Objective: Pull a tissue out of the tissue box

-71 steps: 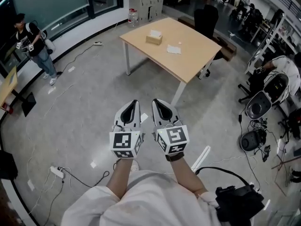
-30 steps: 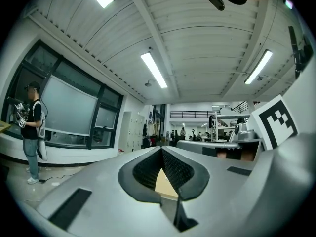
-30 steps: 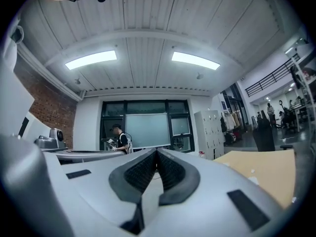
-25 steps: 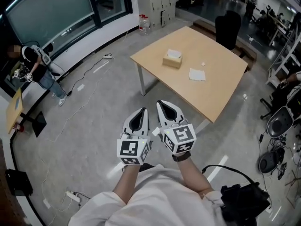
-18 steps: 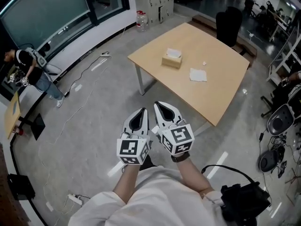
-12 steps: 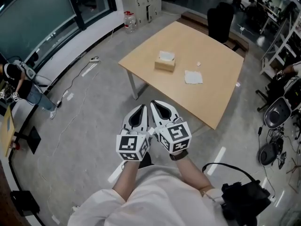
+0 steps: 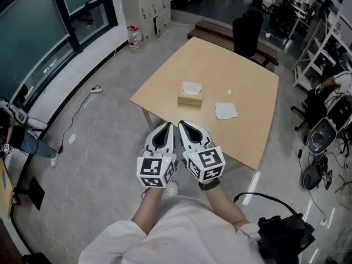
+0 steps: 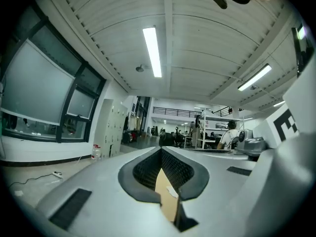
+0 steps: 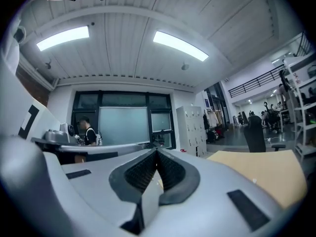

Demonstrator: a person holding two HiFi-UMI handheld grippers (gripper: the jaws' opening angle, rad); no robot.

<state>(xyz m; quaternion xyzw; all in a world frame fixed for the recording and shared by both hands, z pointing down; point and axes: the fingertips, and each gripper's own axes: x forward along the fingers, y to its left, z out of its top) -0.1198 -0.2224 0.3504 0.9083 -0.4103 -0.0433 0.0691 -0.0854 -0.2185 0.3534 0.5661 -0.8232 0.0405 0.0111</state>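
Observation:
A tan tissue box (image 7: 190, 94) with a white tissue showing at its top stands near the middle of the light wooden table (image 7: 247, 136). To its right a loose tissue (image 7: 226, 111) lies flat. My left gripper (image 7: 166, 126) and right gripper (image 7: 183, 124) are held side by side, pointing level, just short of the table's near edge and well short of the box. Both are shut with nothing between the jaws. In the left gripper view the gripper (image 8: 161, 151) frames a sliver of tabletop (image 8: 165, 201). In the right gripper view the gripper (image 9: 156, 152) has the table (image 9: 266, 174) at right.
A black chair (image 7: 246, 31) and a bench (image 7: 217, 31) stand behind the table. A water bottle (image 7: 133, 36) sits by the lockers (image 7: 144, 1). A cable (image 7: 82, 106) trails over the floor at left. Office chairs (image 7: 322, 133) and a black bag (image 7: 280, 236) are at right.
The table and tissue box have come closer and lower in the head view as both grippers travelled together towards them. Both stayed shut side by side.

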